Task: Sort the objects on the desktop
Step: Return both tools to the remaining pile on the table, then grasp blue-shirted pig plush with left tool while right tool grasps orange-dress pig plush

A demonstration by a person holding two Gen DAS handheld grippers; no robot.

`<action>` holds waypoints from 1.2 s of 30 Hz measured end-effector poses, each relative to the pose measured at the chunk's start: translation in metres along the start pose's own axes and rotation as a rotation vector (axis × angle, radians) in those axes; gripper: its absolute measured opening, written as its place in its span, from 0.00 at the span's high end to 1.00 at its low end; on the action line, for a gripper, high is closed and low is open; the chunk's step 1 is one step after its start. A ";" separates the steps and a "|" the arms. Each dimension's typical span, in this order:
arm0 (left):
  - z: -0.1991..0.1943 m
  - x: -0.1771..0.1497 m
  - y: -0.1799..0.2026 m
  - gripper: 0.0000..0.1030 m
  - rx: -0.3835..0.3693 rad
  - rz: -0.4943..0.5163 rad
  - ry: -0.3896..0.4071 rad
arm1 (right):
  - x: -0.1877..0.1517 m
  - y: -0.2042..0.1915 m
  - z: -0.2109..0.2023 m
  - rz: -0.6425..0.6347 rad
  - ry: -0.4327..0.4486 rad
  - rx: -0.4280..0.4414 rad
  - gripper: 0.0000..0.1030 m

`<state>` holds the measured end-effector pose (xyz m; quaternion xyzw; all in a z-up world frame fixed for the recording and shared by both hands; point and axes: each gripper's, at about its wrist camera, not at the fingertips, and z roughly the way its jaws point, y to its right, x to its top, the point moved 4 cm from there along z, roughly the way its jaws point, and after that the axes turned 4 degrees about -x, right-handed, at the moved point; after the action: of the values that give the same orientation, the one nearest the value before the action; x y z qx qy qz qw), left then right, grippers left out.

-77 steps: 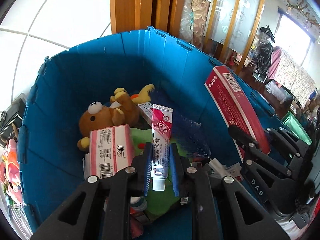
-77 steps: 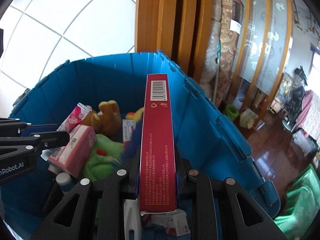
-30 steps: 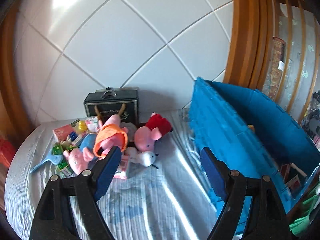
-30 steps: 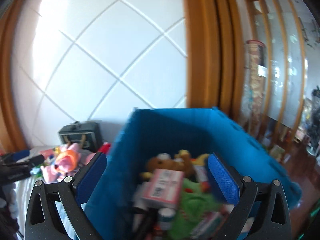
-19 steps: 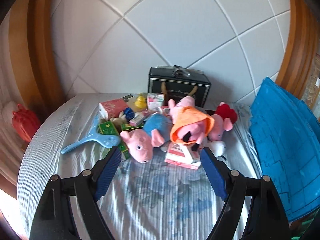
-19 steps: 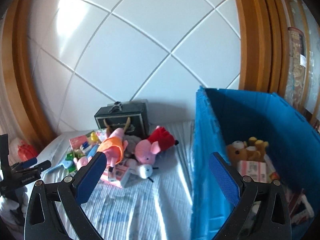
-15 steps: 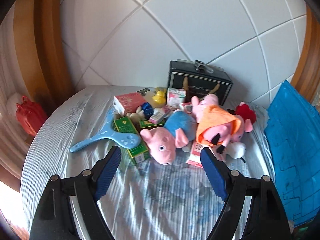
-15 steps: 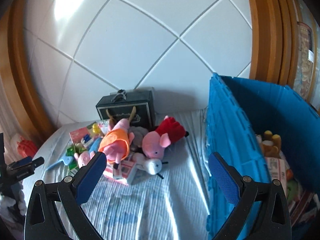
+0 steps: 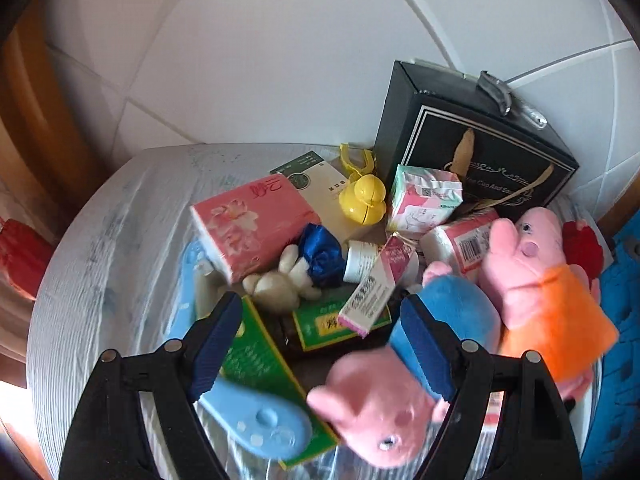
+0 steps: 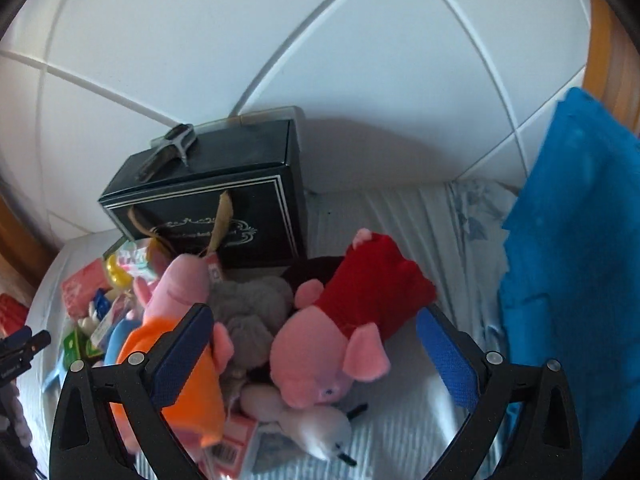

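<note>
Both hand-held grippers swung from the blue bin [image 10: 568,280] down over the tabletop [image 9: 100,240] pile, jaws spread, empty. Left hand-held gripper [image 9: 320,344] sits just above the blue-bodied pig plush [image 9: 400,392]; right hand-held gripper [image 10: 312,356] frames the red-dressed pig plush [image 10: 340,328]. Plushes look soft, light, squashy; pinch mid-body.

Both views are taken from above, angled steeply down along the fingers onto the cluttered table [image 9: 100,216]. The left wrist view is held close over the pile's left part, the right wrist view over its right part beside the blue crate [image 10: 568,264]. The black gift box [image 9: 476,152] and the orange-dressed pig plush [image 9: 548,292] are shared.
</note>
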<state>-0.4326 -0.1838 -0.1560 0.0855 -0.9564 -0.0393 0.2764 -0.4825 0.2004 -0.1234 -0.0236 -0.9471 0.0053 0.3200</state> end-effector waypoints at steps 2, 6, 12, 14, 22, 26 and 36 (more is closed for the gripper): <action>0.039 0.016 0.004 0.21 -0.005 -0.011 -0.043 | 0.012 -0.014 0.044 -0.005 -0.055 0.026 0.00; 0.101 0.034 0.016 0.21 0.022 0.004 -0.103 | 0.022 -0.046 0.122 -0.067 -0.138 0.018 0.00; 0.129 0.024 0.037 0.10 -0.097 -0.012 -0.189 | -0.009 -0.071 0.195 -0.148 -0.293 -0.021 0.00; 0.125 0.004 0.048 0.09 -0.102 0.039 -0.235 | -0.023 -0.083 0.192 -0.221 -0.322 -0.011 0.00; 0.060 -0.095 0.047 0.09 -0.103 0.105 -0.284 | -0.121 -0.076 0.135 -0.341 -0.377 0.036 0.00; 0.014 -0.129 0.041 0.09 -0.069 0.125 -0.211 | -0.169 -0.065 0.087 -0.348 -0.353 0.049 0.00; -0.069 -0.200 0.032 0.09 0.050 0.082 -0.103 | -0.201 -0.038 -0.078 -0.227 -0.122 0.163 0.00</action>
<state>-0.2336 -0.1168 -0.1984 0.0509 -0.9728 -0.0084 0.2259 -0.2774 0.1521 -0.1819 0.1103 -0.9578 0.0476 0.2611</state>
